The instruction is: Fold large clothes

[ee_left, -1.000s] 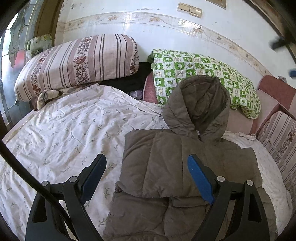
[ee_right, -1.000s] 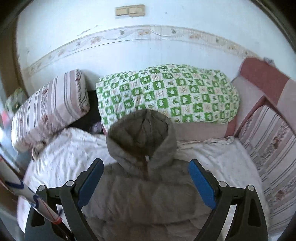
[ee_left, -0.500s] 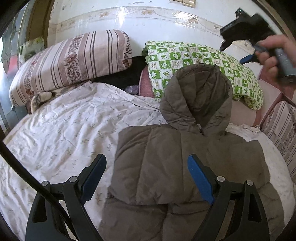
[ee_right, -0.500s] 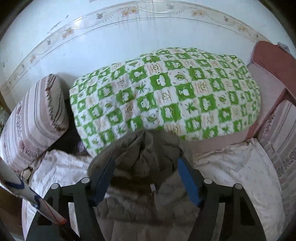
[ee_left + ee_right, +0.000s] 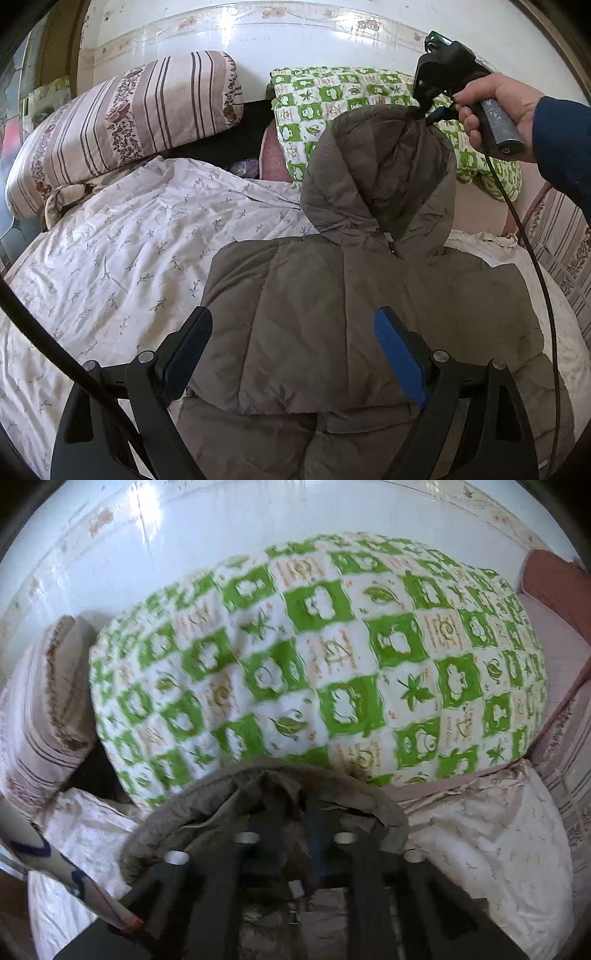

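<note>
Puffer jacket [image 5: 332,314] lies flat on the bed [image 5: 110,251], hood [image 5: 380,173] against the green checked pillow [image 5: 332,96]. Right claw [image 5: 295,812] is pinched shut on the hood's top edge — likely to fold it down. Left claw [image 5: 291,354] hovers wide over the jacket body — empty.

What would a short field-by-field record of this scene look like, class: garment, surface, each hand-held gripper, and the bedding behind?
garment: brown hooded padded jacket, lying flat, hood toward the wall
surface: bed with a white floral sheet
left hand-held gripper: open, above the jacket's body, holding nothing
right hand-held gripper: shut on the top of the hood, held by a hand in a dark blue sleeve
bedding behind: striped pillow on the left, green checked quilt behind the hood
fold state: sleeves not visible; hood not yet folded down
</note>
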Available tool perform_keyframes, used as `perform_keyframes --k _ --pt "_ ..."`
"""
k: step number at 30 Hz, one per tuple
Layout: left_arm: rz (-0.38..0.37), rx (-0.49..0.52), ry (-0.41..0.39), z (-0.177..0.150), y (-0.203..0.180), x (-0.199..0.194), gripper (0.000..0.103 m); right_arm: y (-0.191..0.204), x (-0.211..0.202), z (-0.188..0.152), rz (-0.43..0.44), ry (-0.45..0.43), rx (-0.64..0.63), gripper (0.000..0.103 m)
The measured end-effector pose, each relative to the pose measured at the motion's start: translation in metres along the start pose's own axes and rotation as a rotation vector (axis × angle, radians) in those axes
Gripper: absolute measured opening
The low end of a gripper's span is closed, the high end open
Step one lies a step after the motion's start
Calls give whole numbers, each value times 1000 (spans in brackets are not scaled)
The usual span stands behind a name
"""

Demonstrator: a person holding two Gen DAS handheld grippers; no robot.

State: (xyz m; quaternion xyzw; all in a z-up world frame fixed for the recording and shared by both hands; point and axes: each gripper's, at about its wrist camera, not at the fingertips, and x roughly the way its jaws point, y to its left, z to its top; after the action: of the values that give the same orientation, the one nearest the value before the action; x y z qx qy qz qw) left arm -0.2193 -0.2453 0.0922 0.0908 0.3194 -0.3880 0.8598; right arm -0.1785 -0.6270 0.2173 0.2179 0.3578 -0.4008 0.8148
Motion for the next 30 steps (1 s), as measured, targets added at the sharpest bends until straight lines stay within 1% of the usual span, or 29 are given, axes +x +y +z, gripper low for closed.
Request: perform_keyframes --k 3,7,11,15,18,21,23,25,28,30 --pt "2 2 2 0 1 2 89 -6 -15 -8 21 -61 9 3" --pt "-3 -26 4 1 6 3 89 -19 -44 -25 45 -110 -3 2" --pt "-5 -41 1 2 9 1 89 -35 -88 -55 104 -159 -3 2" --pt "-2 -49 -6 3 11 -1 89 -41 -127 -97 170 -187 -20 2" --pt "-1 -57 -6 3 13 -2 89 -42 -154 -142 208 -200 -52 2" --pt "-5 -68 -17 3 15 -4 89 -44 -172 -186 240 -205 -72 2" --pt "-4 -73 -29 4 16 -7 89 -48 -177 -218 261 -190 -70 2" --pt "-4 -79 -38 5 17 -8 89 -53 -174 -255 274 -155 -67 2" --pt "-10 -91 -49 5 19 -10 89 -57 -160 -299 262 -102 -77 1" --pt "-18 -96 -46 5 19 -9 89 -57 -142 -325 261 -38 -90 1"
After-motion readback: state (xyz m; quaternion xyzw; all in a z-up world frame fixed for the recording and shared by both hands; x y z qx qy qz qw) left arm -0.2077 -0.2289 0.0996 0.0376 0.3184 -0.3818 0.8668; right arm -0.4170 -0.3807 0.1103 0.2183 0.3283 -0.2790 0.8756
